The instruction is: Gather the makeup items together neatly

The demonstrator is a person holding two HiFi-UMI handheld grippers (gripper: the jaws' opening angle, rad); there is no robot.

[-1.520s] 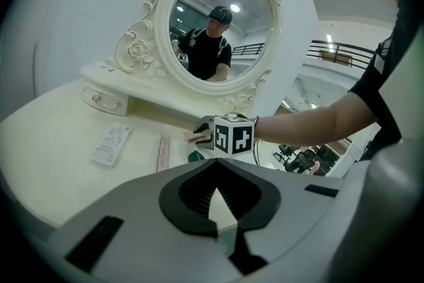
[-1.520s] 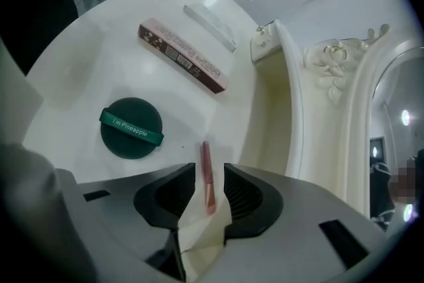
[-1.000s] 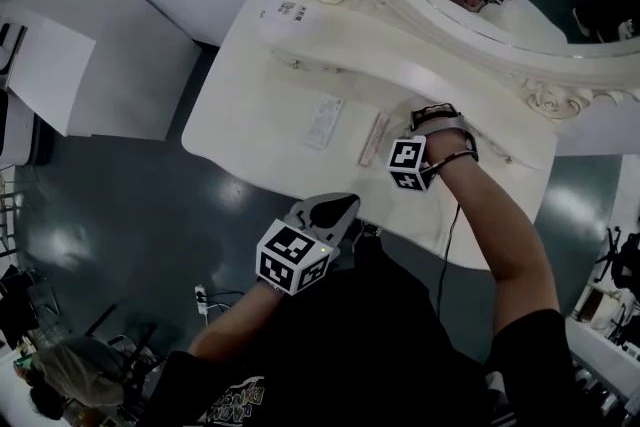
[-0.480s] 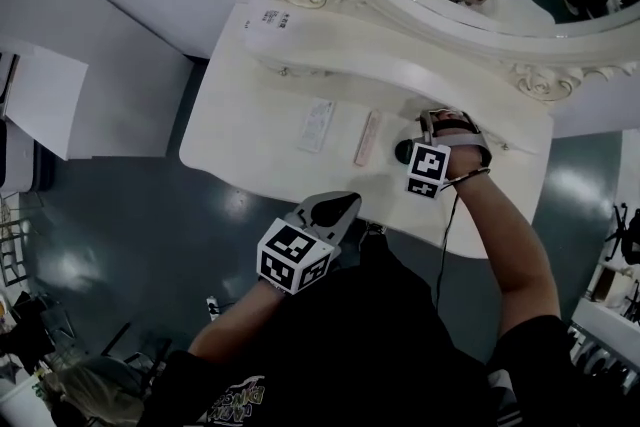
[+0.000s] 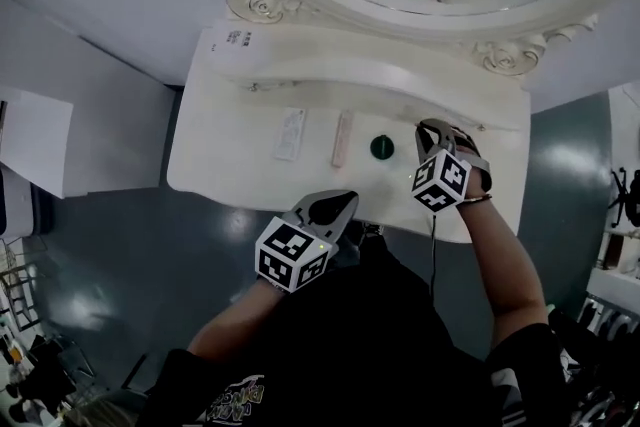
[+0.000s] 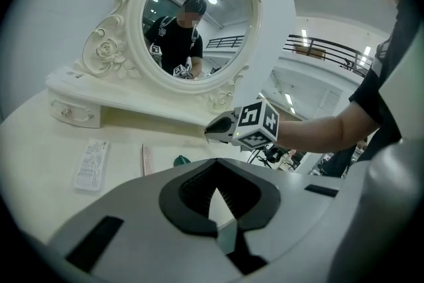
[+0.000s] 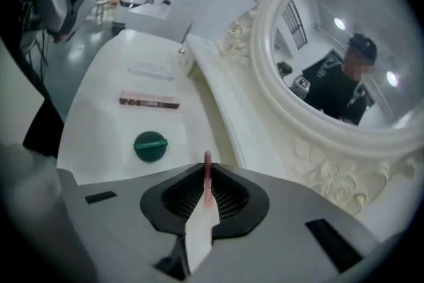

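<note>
The right gripper (image 7: 207, 190) is clamped on a thin pink stick (image 7: 207, 161). It is some slim makeup item that I cannot name for sure. The stick sits between the 2 jaws with its rounded end poking just past their tips. The pinch is narrow because the stick is narrow, and a grip that far forward should let it be laid down without the jaws knocking the surface.

That gripper hovers over the right part of the white vanity table (image 5: 230, 160), close under the ledge of the ornate mirror (image 7: 331, 43). I cannot tell whether it touches the tabletop.

The other 3 items lie in a row off to that gripper's left. Nearest, just beside its jaws, is a round green jar (image 5: 382, 148). Beyond that lies a slim pink box (image 5: 342, 139), and farthest out a flat white packet (image 5: 290, 133). They are apart from each other but in 1 line, so I take it the stick is being carried to that row. The bare spot between the jar and the gripper looks like the natural place for it.

The left gripper (image 6: 217, 201) has its jaws pressed together on nothing. It hangs at the near edge of the table, close to the person's body, with the row ahead of it. I would say it is parked there to keep clear of the working hand.

The stick looks round, so it may roll. Laying it parallel to the box would keep the group tidy.
</note>
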